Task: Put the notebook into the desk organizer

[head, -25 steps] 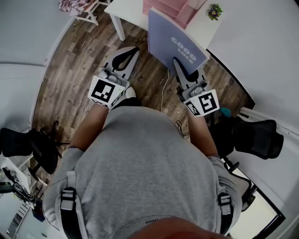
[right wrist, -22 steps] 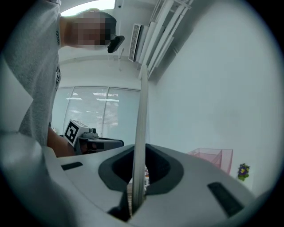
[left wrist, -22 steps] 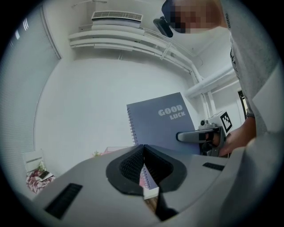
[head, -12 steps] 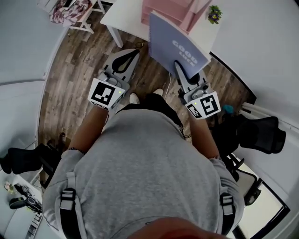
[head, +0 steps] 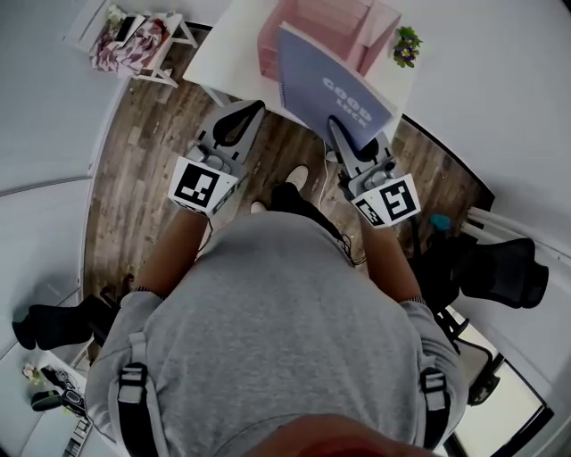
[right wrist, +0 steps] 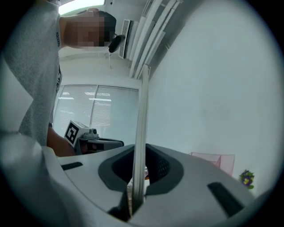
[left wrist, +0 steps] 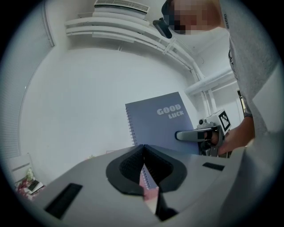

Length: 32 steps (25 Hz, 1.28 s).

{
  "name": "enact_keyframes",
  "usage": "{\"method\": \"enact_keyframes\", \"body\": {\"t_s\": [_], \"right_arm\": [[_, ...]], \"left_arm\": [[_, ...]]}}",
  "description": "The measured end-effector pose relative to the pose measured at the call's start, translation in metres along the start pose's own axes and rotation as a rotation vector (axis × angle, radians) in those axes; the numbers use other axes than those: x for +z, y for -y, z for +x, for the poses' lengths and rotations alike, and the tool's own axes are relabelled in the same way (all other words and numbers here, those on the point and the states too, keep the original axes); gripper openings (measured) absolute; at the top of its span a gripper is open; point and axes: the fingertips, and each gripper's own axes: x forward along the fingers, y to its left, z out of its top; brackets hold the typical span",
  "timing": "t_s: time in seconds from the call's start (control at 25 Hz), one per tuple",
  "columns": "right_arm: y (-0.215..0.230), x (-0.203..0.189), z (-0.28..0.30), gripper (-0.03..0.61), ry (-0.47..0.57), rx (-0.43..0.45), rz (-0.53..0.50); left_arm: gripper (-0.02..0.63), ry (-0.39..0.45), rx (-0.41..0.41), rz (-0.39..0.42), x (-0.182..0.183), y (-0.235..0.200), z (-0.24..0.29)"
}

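- White desk [head: 234, 55]: we see one, just ahead of us.
- Pink desk organizer [head: 314, 25]: one, sitting on the desk. It lies right past the far end of the notebook.
- Blue-grey notebook [head: 332, 82]: one. It is up in the air over the near edge of the desk, and we think it is not in the organizer yet. Its long side runs from the jaws that hold it toward the organizer.
- Grippers: two.
- Right gripper [head: 335, 128]: it squeezes the near edge of the notebook. It is the one closer to the organizer, so we think it must push forward and down.
- Left gripper [head: 257, 107]: its jaws are pressed together with nothing in them. It hangs to the left of the notebook, apart from it.
- Little plant [head: 407, 45]: one, just right of the organizer.
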Motion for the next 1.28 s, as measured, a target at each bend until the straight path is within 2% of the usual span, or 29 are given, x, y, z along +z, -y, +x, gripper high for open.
{"method": "enact_keyframes", "body": {"t_s": [0.44,0.84,1.08,1.28], "right_arm": [[0.078,0.007,0.029,0.040,0.019,0.035,0.053],[0.125,0.004,0.065,0.040,-0.008,0.033,0.173],[0.145,-0.001,0.108,0.040,-0.044,0.004,0.270],[0.166,-0.009,0.143,0.041,-0.073,-0.047,0.370]], "left_arm": [[0.020,-0.016,0.003,0.021,0.009,-0.029,0.096],[0.020,-0.011,0.007,0.033,0.014,-0.068,0.141],[0.018,0.037,-0.068,0.083,0.022,-0.102,0.168],[0.018,0.048,-0.148,0.069,0.023,-0.132,0.197]]}}
